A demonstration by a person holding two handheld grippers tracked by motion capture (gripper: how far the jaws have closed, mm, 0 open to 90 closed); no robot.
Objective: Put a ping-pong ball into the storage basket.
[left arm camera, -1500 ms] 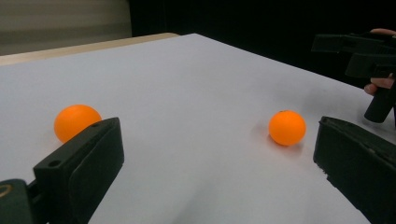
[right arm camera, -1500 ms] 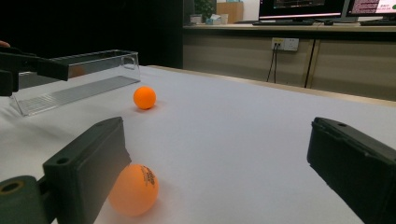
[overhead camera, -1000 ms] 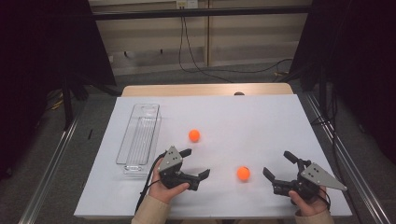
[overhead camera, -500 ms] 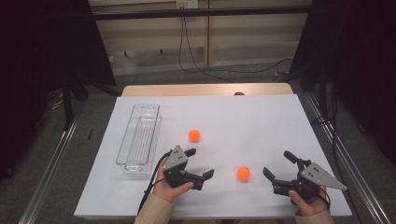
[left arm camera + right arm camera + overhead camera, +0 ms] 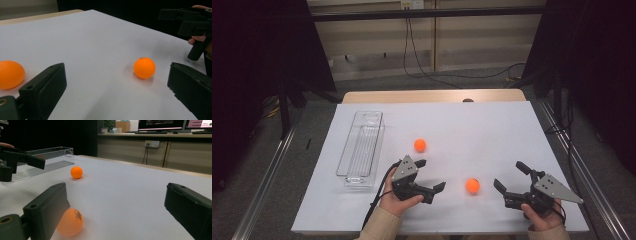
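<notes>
The right gripper view alone revealed print on the near orange ball (image 5: 70,222), which lay on the white table (image 5: 472,130) between the left gripper (image 5: 428,176) and right gripper (image 5: 511,177), both spread wide, touching nothing.

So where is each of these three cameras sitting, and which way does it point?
High view: above the table's near side, looking down; both hands, left gripper, right gripper.
Left gripper view: between its open jaws, facing the near ball.
Right gripper view: low, facing the clear tray.
Shared: both orange balls; far ball.
</notes>
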